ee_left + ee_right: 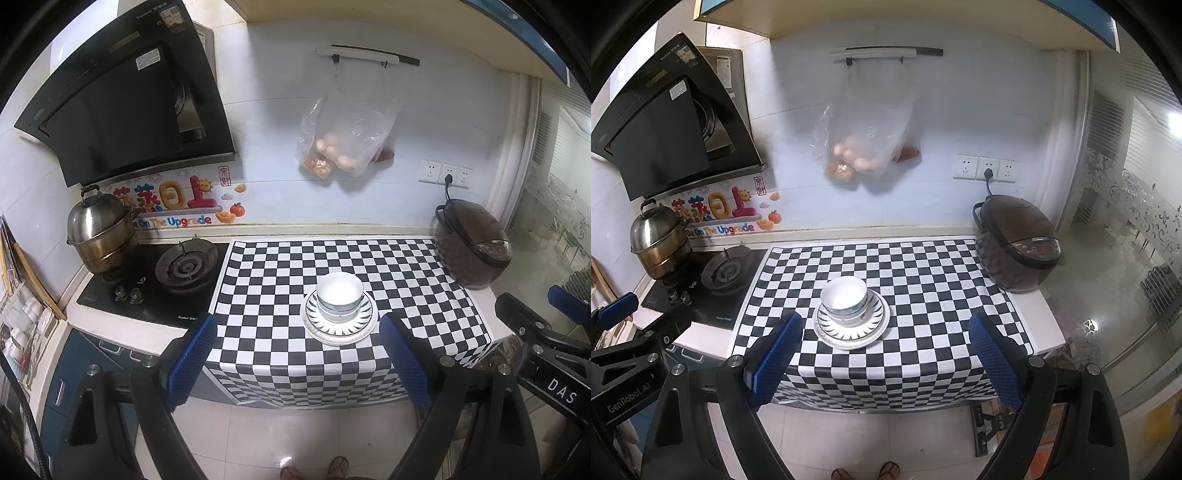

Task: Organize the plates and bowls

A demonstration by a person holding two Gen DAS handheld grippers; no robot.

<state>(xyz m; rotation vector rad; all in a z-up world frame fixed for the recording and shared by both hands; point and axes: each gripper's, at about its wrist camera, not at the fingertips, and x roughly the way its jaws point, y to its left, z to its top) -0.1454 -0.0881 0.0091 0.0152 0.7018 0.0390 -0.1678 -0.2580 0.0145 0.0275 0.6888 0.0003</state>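
Observation:
White bowls [340, 297] [844, 301] sit stacked, one inside another, on a white plate with a dark rayed rim [364, 326] [875, 328]. The stack stands on the checkered cloth [413, 280] [923, 273] on the counter. My left gripper [295, 339] hangs open in front of the counter's edge, well short of the stack, nothing between its blue pads. My right gripper [884, 339] is likewise open and empty, held back from the counter, with the stack ahead and slightly left of its centre.
A brown rice cooker [472, 247] [1019, 243] stands at the cloth's right end, plugged into the wall. Left of the cloth is a gas hob [184, 266] [726, 271] with a steel steamer pot [98, 229] [659, 240]. A plastic bag of food [343, 136] [864, 140] hangs on the wall. Feet in sandals [338, 469] [886, 470] show on the tiled floor.

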